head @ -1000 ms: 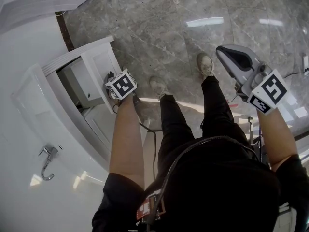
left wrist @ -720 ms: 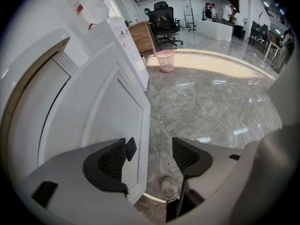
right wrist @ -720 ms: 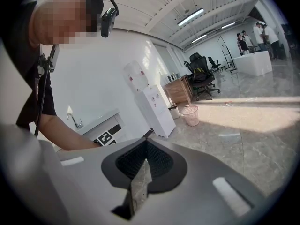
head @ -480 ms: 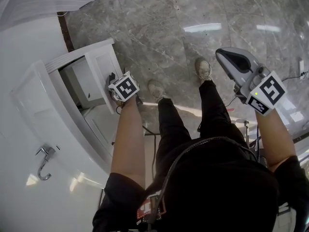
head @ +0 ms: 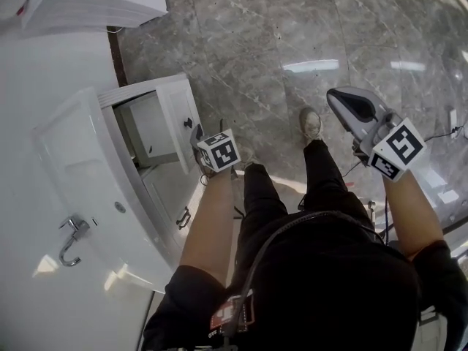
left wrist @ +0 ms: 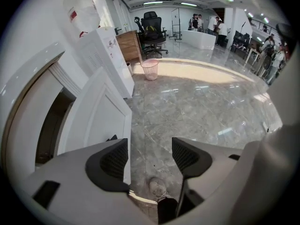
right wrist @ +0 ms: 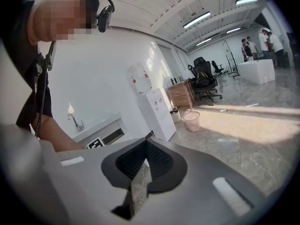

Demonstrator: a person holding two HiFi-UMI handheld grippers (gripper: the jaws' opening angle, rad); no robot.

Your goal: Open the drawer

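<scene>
From the head view, the grey marble floor [head: 292, 35] fills the upper and right part of the frame. The white bench [head: 44, 284] runs down the left side. The drawer [head: 157, 119] sits at the upper left, under the bench's edge, pulled well out, with its white front panel facing the floor to the right.

My left hand-held gripper [head: 201, 152] is at centre frame, just right of that front panel and pointing steeply down. In the left gripper view its jaws [left wrist: 149, 156] stand wide apart with nothing between the pads [left wrist: 115, 161], only floor showing through the gap. The drawer front [left wrist: 101, 116] is at the left.

My right hand-held gripper [head: 351, 104] is at the upper right, well away from the drawer. Its jaws [right wrist: 145, 161] are closed together on nothing.

A small dark knob [head: 189, 123] sits on the drawer front. A chrome faucet [head: 71, 238] stands on the bench at lower left.
</scene>
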